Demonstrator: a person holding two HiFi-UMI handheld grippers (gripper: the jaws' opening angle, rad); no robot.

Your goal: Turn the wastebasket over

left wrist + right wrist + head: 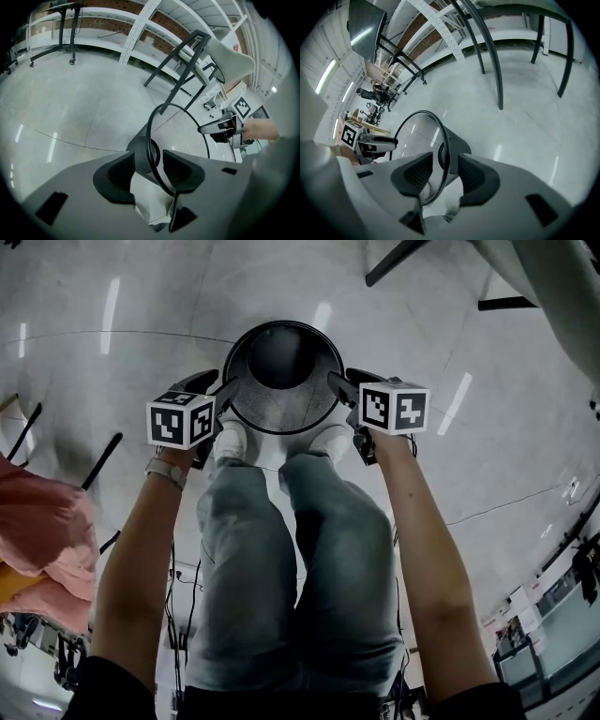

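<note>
Black mesh wastebasket [281,413], round, upright on the pale grey floor [441,306], open mouth up. Just beside its near wall, two white shoes [232,441] of the person. At its left rim, left gripper [225,390]: jaws wide apart, one pad inside the mesh and one outside, rim wire between them, not pressed. At its right rim, right gripper [339,385]: jaws apart as well, astride the rim, not clamped on the wire. Beyond the wastebasket, well apart, a dark chair leg [394,261].
</note>
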